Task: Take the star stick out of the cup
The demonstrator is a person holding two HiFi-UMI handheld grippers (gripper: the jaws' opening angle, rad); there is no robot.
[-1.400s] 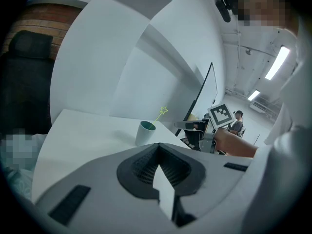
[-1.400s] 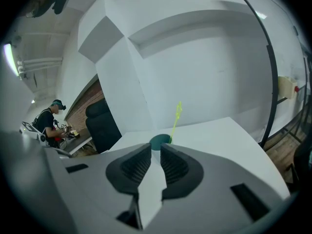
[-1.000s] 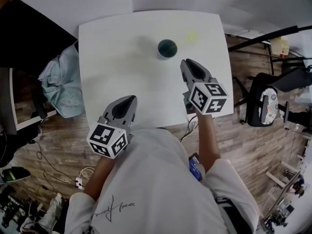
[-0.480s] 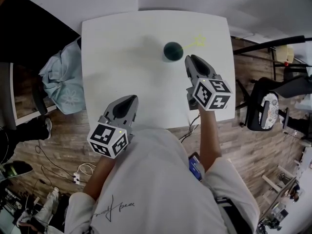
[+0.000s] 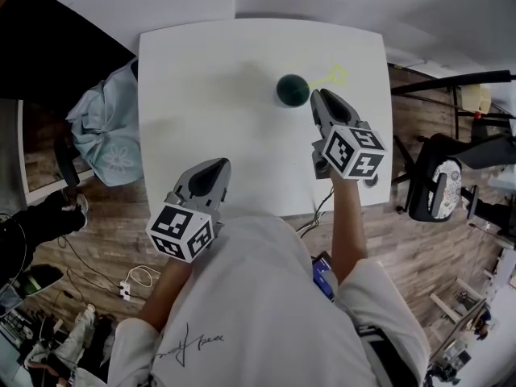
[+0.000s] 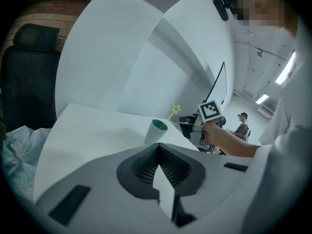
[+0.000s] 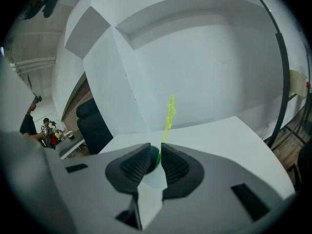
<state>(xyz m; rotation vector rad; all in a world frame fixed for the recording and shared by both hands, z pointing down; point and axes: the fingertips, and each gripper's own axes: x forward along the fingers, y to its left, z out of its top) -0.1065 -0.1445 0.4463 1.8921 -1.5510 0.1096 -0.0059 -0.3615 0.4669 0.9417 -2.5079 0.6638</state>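
Leaning in cup (image 6: 154, 134): star stick (image 7: 170, 113)

Your cup (image 5: 292, 90) stands upright toward the far right of the bench (image 5: 201, 103), white outside and dark teal inside. The star stick (image 5: 330, 77) (thin, yellow-green) leans in it, its star end out past the rim.

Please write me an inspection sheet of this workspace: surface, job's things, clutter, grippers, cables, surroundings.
Surface: white table, carries only the job's things.
Job's things: cup upright, far right part of the table; yellow-green star stick stands in it, leaning right.
Clutter: nothing seen on the table.
Grippers: left gripper shut, empty, at the near edge; right gripper jaws slightly apart, beside the cup, holding nothing.
Cables: cables on the floor, left.
Surroundings: pale blue cloth left, office chair right, wooden floor.
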